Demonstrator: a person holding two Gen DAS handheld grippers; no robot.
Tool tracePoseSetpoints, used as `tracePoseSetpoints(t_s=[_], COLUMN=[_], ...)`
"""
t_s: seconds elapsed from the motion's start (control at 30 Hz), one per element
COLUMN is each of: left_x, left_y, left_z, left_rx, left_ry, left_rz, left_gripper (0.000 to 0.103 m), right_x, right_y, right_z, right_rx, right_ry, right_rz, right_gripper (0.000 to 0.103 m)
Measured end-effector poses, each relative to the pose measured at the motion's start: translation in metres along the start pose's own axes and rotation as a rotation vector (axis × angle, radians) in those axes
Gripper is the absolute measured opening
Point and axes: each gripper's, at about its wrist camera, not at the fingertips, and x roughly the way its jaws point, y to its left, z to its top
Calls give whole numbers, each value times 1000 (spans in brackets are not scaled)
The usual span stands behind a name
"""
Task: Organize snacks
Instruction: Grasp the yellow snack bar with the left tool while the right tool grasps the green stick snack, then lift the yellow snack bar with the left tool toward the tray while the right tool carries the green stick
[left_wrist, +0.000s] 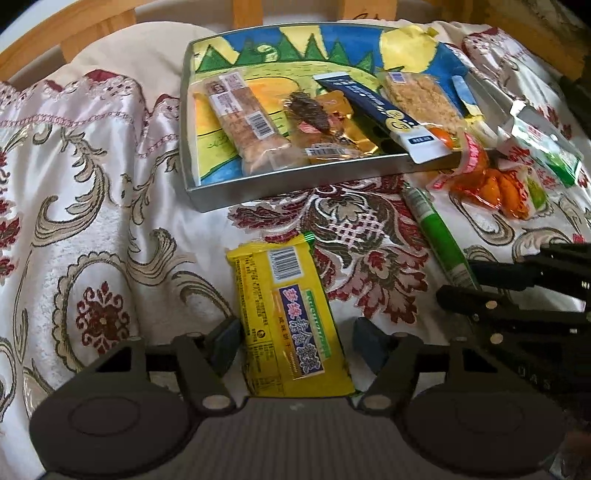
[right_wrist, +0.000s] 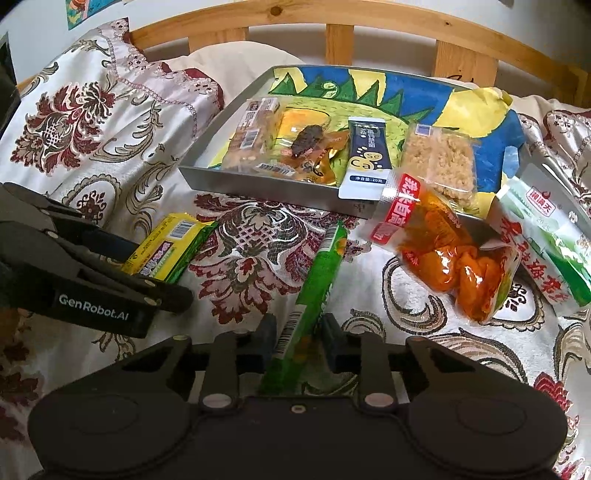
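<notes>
My left gripper (left_wrist: 295, 343) is shut on a yellow biscuit packet (left_wrist: 288, 306) that lies lengthwise between its pads on the bedspread. In the right wrist view this packet (right_wrist: 173, 240) sits at the left, inside the left gripper (right_wrist: 147, 266). A long green stick packet (right_wrist: 314, 280) runs between the pads of my right gripper (right_wrist: 299, 339), which is shut on its near end. The same green stick (left_wrist: 436, 229) shows in the left wrist view, leading into the right gripper (left_wrist: 461, 282). Behind both stands a grey tray (left_wrist: 295, 184) with a painted lining and several snacks in a row.
An orange snack bag (right_wrist: 454, 251) and a green-and-white packet (right_wrist: 546, 236) lie right of the tray's near corner (right_wrist: 258, 188). A wooden slatted headboard (right_wrist: 340, 40) and a pillow (right_wrist: 240, 62) close off the back. Patterned bedspread (left_wrist: 92, 221) stretches to the left.
</notes>
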Motion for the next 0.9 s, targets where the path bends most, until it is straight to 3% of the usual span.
tracePoseSetpoints(t_s=[0.23, 0.43, 0.67, 0.9], left_x=[2, 4, 5, 2], left_y=[-1, 5, 11, 5], left_z=[0, 1, 2, 2], left_rx=[6, -46, -77, -51], left_ry=[-12, -15, -18, -26], left_rz=[23, 44, 54, 29], left_gripper=[78, 82, 81, 61], right_x=[4, 12, 12, 10], right_y=[-2, -6, -6, 0], right_z=[0, 5, 6, 5], right_rx=[16, 51, 50, 26], right_ry=[-18, -32, -35, -40], right_rz=[21, 20, 13, 24], right_gripper=[40, 41, 30, 27])
